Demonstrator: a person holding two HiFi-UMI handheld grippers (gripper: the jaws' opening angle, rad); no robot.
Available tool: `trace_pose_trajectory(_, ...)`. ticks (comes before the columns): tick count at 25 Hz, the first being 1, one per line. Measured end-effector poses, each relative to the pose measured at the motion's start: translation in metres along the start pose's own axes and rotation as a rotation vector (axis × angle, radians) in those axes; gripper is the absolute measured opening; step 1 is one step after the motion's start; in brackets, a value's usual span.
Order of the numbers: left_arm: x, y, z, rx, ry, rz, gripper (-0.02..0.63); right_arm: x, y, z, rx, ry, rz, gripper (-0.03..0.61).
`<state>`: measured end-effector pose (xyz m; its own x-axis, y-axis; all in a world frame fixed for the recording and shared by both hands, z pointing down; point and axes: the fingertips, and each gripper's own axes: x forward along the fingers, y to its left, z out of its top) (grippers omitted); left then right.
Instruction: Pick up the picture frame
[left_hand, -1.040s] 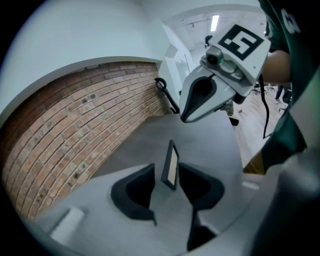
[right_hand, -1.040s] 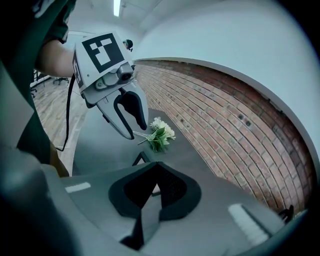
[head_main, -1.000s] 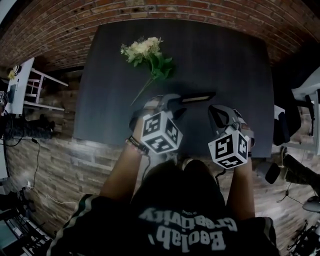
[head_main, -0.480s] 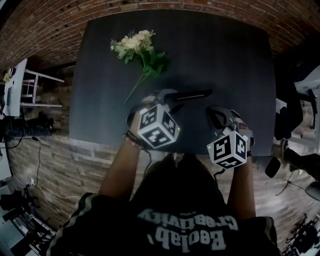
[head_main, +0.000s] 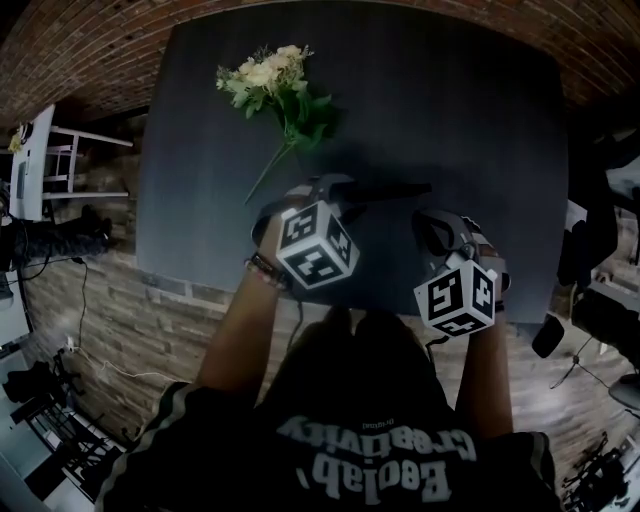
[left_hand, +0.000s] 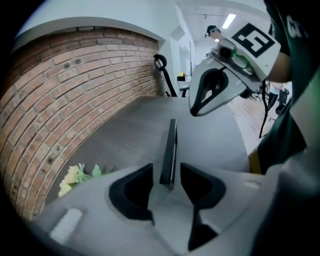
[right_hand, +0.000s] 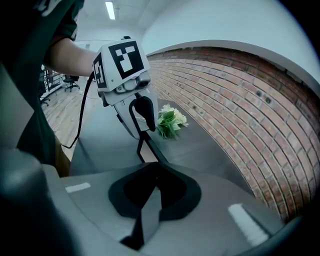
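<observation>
1. Location: the picture frame (left_hand: 171, 140) stands on its long edge on the dark table (head_main: 450, 120), in front of the person and between the two grippers. A bunch of flowers (head_main: 275, 85) lies well apart from it, toward the brick wall.
2. Handling (judged): thin, rigid and probably light. Any glazing would be fragile, and the smooth dark moulding may slip. Its footing is narrow, so a sideways nudge could tip it.
3. Grasp point (judged): clamp across the thin edge at one end, on the moulding rather than the face.
4. Left gripper (left_hand: 166, 169): the jaws are opening. The frame's near end stands between them with a gap on each side.
5. Right gripper (right_hand: 154, 171): the jaws are together and hold nothing. The frame's other end is just ahead of them.
6. Appearance: a slim dark bar seen edge-on, with a paler strip along one side and what appears to be a thin prop leg.
</observation>
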<state>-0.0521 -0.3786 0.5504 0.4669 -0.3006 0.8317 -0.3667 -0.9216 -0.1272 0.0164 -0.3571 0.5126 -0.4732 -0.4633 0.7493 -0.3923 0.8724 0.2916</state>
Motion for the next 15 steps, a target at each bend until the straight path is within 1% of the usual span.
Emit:
trace_pose_trajectory(6,0.020,0.000,-0.007,-0.005,0.018,-0.039,0.166,0.014,0.002,-0.011,0.026,0.010,0.022,0.006)
trace_pose_trajectory(10,0.035,-0.003,-0.011,-0.024,0.025,-0.074,0.156,0.021,0.003,-0.022,0.039,0.024,0.038,0.006)
trace_pose_trajectory(15,0.046,-0.002,-0.011,-0.029,0.033,-0.095,0.144,0.028,0.001,-0.029,0.054,0.027,0.051,0.006)
